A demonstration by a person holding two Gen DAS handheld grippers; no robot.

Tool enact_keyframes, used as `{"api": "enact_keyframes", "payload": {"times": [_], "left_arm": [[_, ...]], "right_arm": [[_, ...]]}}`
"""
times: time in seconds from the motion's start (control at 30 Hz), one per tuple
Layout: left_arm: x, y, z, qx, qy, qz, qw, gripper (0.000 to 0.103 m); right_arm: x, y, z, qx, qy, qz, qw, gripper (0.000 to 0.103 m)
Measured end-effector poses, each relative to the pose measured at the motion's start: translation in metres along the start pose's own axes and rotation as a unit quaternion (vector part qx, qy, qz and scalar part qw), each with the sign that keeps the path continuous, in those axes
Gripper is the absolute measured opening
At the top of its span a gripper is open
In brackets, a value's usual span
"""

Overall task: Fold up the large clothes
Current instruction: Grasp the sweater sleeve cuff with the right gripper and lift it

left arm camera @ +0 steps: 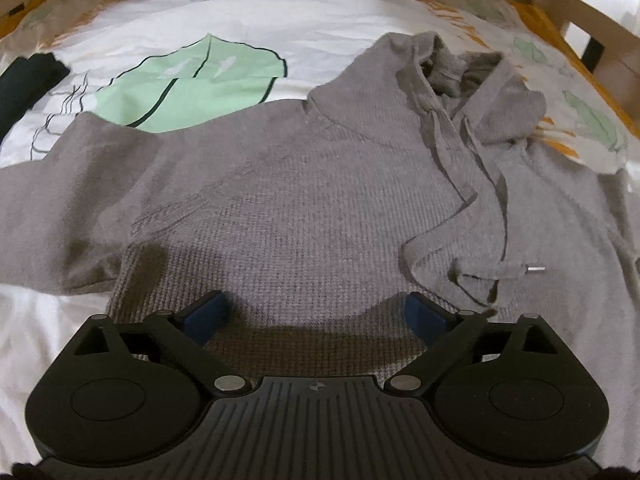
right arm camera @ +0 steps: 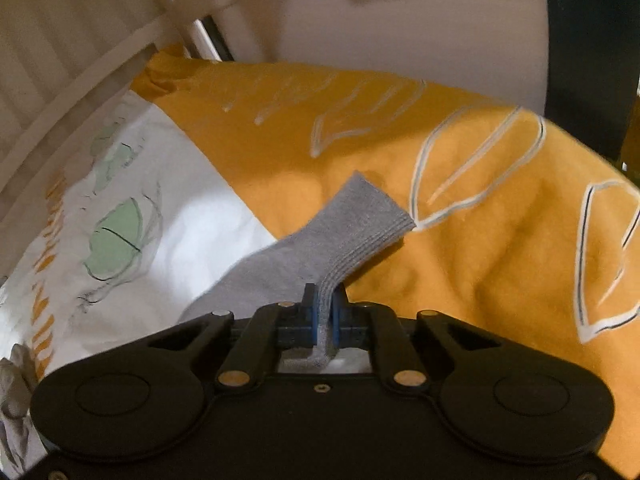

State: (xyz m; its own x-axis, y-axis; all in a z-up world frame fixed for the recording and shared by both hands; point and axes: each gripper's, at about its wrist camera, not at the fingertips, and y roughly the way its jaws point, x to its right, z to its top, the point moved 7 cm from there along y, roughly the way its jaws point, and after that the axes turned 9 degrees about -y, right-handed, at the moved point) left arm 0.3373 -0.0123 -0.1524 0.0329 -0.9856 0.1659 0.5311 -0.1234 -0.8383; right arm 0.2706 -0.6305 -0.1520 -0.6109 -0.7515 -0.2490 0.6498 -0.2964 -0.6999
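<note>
I am holding the left gripper point(left arm camera: 316, 316) with its jaws spread wide and empty just above the lower body of the grey hoodie point(left arm camera: 304, 184), which is lying spread on the bed point(left arm camera: 248, 24), while the right gripper point(right arm camera: 325, 312) is clamping its jaws on the ribbed sleeve cuff point(right arm camera: 360, 216). The pinch is looking thin, on one strip of the cuff, so I am judging a quick pull could slip it free or drag the whole garment askew. The loose drawstring point(left arm camera: 516, 270) could also be snagging the left pads. Only the left wrist view is showing the body and hood; only the right is showing the grip itself.
</note>
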Motion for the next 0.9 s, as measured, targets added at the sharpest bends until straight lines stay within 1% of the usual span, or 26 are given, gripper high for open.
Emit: {"api": "enact_keyframes", "payload": {"times": [0.07, 0.13, 0.23, 0.37, 0.5, 0.6, 0.73, 0.9], "left_arm": [[0.000, -0.004, 0.001, -0.001, -0.001, 0.000, 1.0000, 0.095], [0.000, -0.009, 0.003, 0.000, -0.005, -0.003, 1.0000, 0.095], [0.000, -0.022, 0.009, 0.009, -0.012, -0.017, 0.9997, 0.095], [-0.003, -0.042, 0.020, 0.032, -0.011, -0.025, 0.9991, 0.095], [-0.011, -0.059, 0.031, 0.049, -0.014, -0.031, 0.9982, 0.095], [-0.022, -0.069, 0.038, 0.056, -0.029, -0.038, 0.9973, 0.095], [-0.040, -0.082, 0.045, 0.067, -0.049, -0.039, 0.9958, 0.095], [-0.060, -0.097, 0.055, 0.087, -0.067, -0.035, 0.9933, 0.095]], "right_arm": [[-0.010, -0.014, 0.006, 0.011, -0.009, 0.007, 1.000, 0.014], [-0.025, -0.034, 0.014, 0.025, -0.014, 0.028, 0.999, 0.014], [-0.060, -0.065, 0.027, 0.045, -0.048, 0.055, 0.996, 0.014], [-0.125, -0.105, 0.034, 0.061, -0.098, 0.102, 0.988, 0.014], [-0.201, -0.140, 0.029, 0.067, -0.144, 0.153, 0.975, 0.014], [-0.264, -0.164, 0.015, 0.067, -0.184, 0.193, 0.961, 0.014], [-0.346, -0.189, -0.020, 0.061, -0.228, 0.249, 0.939, 0.014], [-0.431, -0.193, -0.080, 0.040, -0.255, 0.311, 0.915, 0.014]]}}
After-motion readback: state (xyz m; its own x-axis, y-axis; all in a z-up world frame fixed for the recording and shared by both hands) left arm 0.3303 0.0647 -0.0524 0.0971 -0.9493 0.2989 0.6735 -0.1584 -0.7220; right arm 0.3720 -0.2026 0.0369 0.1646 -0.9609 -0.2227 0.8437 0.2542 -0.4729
